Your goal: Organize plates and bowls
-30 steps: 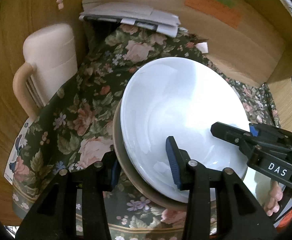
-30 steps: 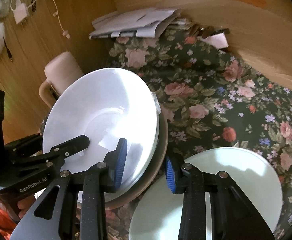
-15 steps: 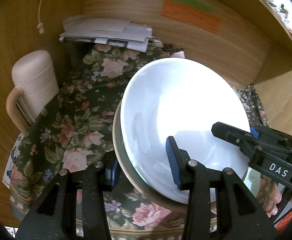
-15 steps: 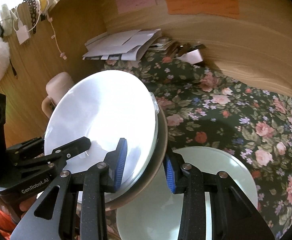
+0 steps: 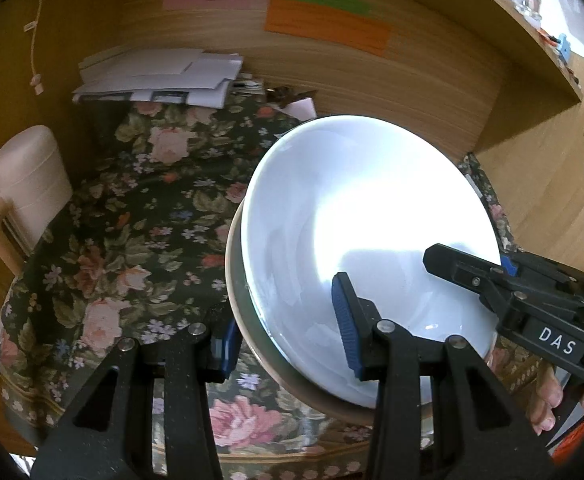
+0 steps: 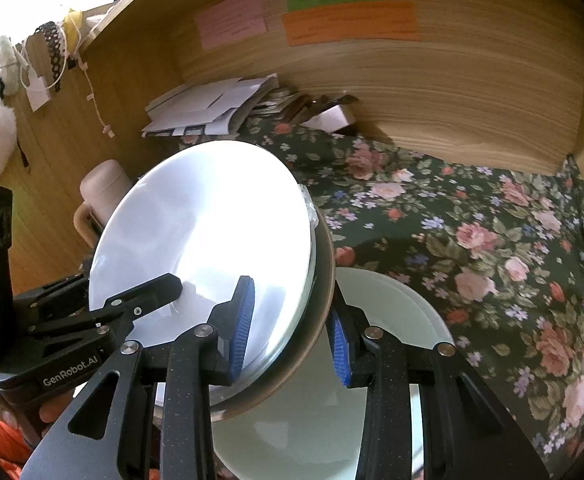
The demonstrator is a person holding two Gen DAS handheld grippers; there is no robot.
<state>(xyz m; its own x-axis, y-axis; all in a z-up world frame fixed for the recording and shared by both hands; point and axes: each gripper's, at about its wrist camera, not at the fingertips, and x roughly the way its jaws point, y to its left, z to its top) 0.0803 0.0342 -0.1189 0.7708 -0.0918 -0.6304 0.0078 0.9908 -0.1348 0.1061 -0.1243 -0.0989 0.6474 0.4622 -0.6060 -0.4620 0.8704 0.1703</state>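
A stack of dishes is held in the air over the floral tablecloth (image 5: 132, 232): a white bowl (image 5: 364, 232) on top, a brown plate (image 5: 252, 344) under it. My left gripper (image 5: 284, 344) is shut on the stack's near rim, one pad inside the bowl, one under the plate. My right gripper (image 6: 292, 328) is shut on the same stack (image 6: 204, 240) from the other side. It also shows in the left wrist view (image 5: 508, 280). A pale green plate (image 6: 332, 412) lies on the cloth (image 6: 492, 240) below the stack.
A cream lidded mug (image 5: 24, 192) stands at the left edge of the cloth. A pile of papers (image 5: 160, 80) lies at the back against the wooden wall (image 5: 372, 72) with coloured notes. Wooden walls enclose the alcove on the left and right.
Both grippers have lifted the stack higher and pulled back a little. More of the back wall and notes shows now, and the green plate is further below.
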